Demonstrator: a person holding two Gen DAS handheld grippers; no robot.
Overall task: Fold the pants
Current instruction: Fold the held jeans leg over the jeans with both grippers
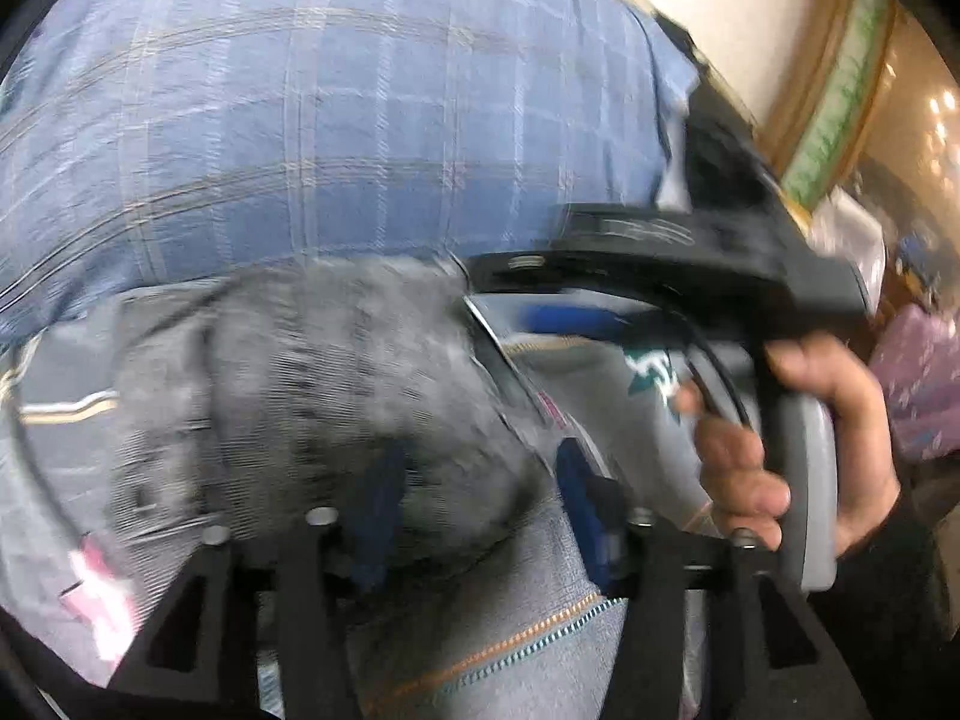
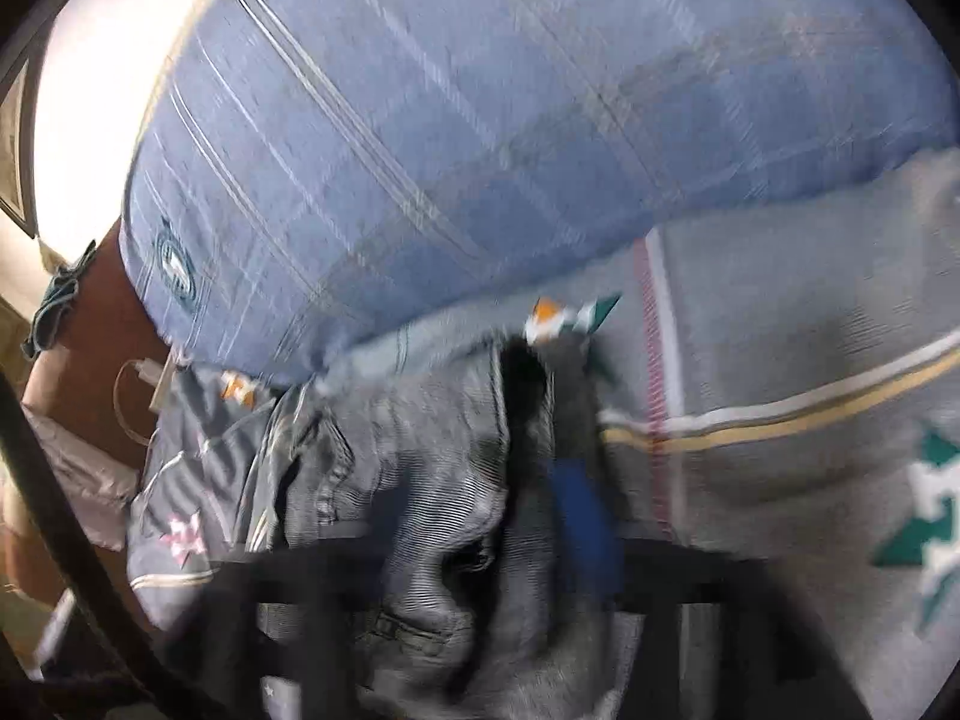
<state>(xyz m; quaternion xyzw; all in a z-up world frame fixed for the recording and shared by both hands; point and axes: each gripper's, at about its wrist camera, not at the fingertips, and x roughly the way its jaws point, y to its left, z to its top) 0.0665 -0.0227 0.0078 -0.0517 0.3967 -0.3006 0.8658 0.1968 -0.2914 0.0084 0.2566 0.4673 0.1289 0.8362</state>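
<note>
Grey jeans (image 1: 312, 396) lie bunched on a grey patterned bedsheet (image 1: 492, 618). In the left wrist view my left gripper (image 1: 480, 504) has its blue-padded fingers (image 1: 375, 510) spread, with the bunched denim between and in front of them. The other gripper's body (image 1: 690, 264), held by a hand (image 1: 798, 438), is at the right. In the right wrist view the jeans (image 2: 408, 480) fill the lower middle, and my right gripper (image 2: 480, 516) shows one blue finger (image 2: 582, 516) against the cloth. Both views are motion-blurred, so any grip is unclear.
A large blue plaid pillow (image 1: 336, 108) lies just beyond the jeans, also in the right wrist view (image 2: 480, 120). The bedsheet (image 2: 780, 360) extends right. A brown headboard edge with a white cable (image 2: 138, 384) is at left. A cream wall (image 1: 720, 12) is behind.
</note>
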